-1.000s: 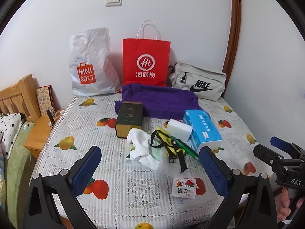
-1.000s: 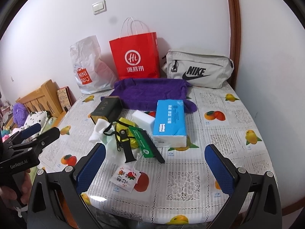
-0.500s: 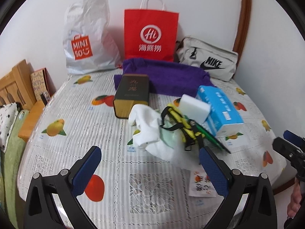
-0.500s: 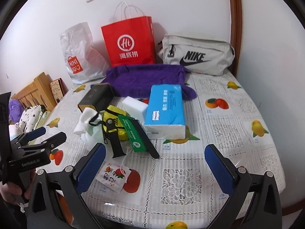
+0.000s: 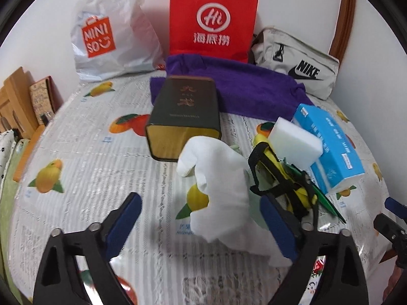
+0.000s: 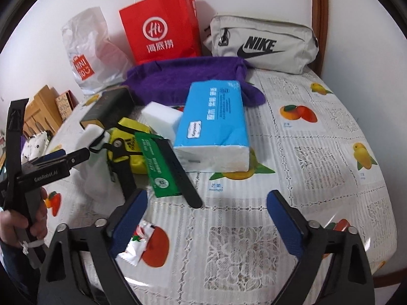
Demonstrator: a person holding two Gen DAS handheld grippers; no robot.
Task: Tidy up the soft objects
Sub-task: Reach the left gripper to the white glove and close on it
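Mid-frame on the fruit-print counter [image 5: 84, 157] lies one crumpled white cloth [image 5: 218, 188], between the spread blue pads of the released left claw [image 5: 201, 218]. One purple towel [image 5: 244, 86], fuzzy, lies behind; one blocky white sponge [image 5: 295, 145], one blue tissue pack [image 6: 216, 127]. Right claw [image 6: 206, 218] released, grasping nothing.

Crumpled white cloth [image 5: 218, 185] beside dark tin [image 5: 184, 117].

A white cloth [image 5: 218, 190] is being shown at centre, with a dark green tin [image 5: 183, 117] lettered in gold at 12 o'clock of it. A purple towel [image 5: 244, 89] is being seen beyond. A blue tissue pack [image 6: 216, 124] and a white sponge [image 5: 295, 142] are being shown at 3 o'clock. Orange and yellow fruit prints are being displayed on the white lace-patterned tablecloth [image 6: 318, 152]. A red bag [image 5: 213, 17] is being shown at 12 o'clock.
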